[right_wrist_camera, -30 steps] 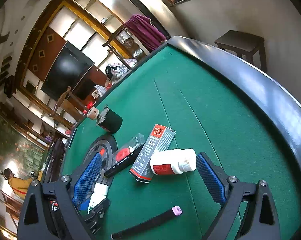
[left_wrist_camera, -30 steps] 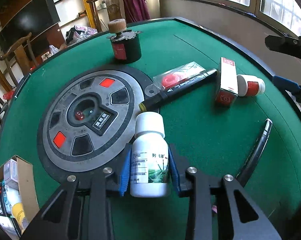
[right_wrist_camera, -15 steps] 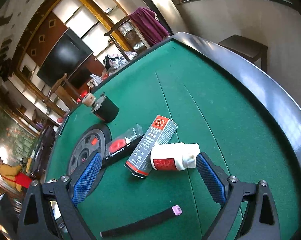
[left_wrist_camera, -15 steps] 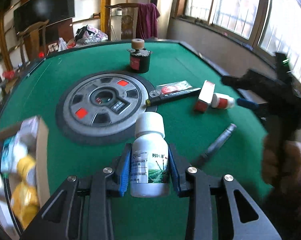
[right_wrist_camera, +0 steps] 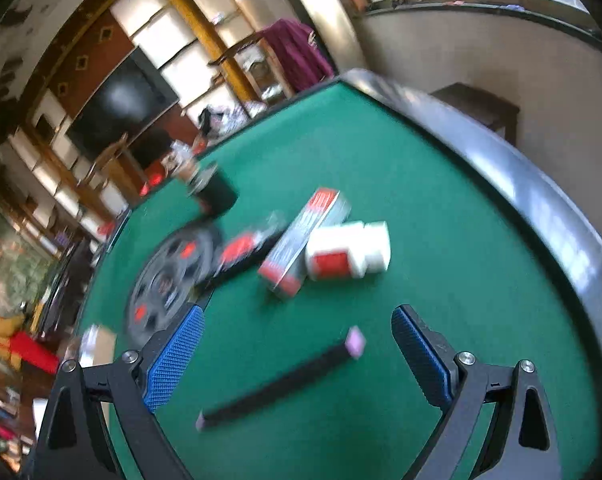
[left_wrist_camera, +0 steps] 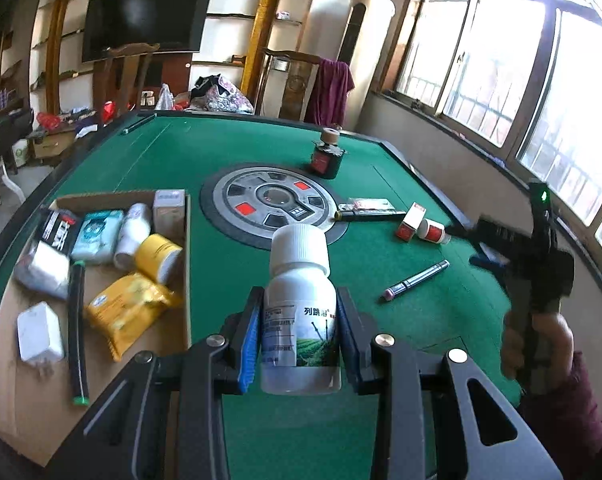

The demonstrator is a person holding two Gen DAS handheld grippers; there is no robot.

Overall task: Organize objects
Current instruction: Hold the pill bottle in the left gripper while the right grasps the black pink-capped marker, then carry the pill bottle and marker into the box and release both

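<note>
My left gripper (left_wrist_camera: 299,326) is shut on a white labelled bottle (left_wrist_camera: 299,300) and holds it upright above the green table (left_wrist_camera: 205,152). A cardboard box (left_wrist_camera: 101,280) with several packets and bottles lies at the left. My right gripper (right_wrist_camera: 297,344) is open and empty, low over a dark pen with a pink tip (right_wrist_camera: 281,384). It also shows in the left wrist view (left_wrist_camera: 485,248) at the right. Beyond the pen lie a red-and-grey carton (right_wrist_camera: 301,240) and a small white bottle with a red label (right_wrist_camera: 347,254).
A round grey hub with red buttons (left_wrist_camera: 273,208) sits mid-table. A black marker (left_wrist_camera: 367,214) and a plastic packet (left_wrist_camera: 367,203) lie right of it. A dark jar with a cork top (left_wrist_camera: 327,156) stands behind. The table's black rim (right_wrist_camera: 541,216) runs at the right.
My left gripper has lifted and pulled back with the bottle, bringing the cardboard box into view. My right gripper has drawn back and now hovers over the pen.
</note>
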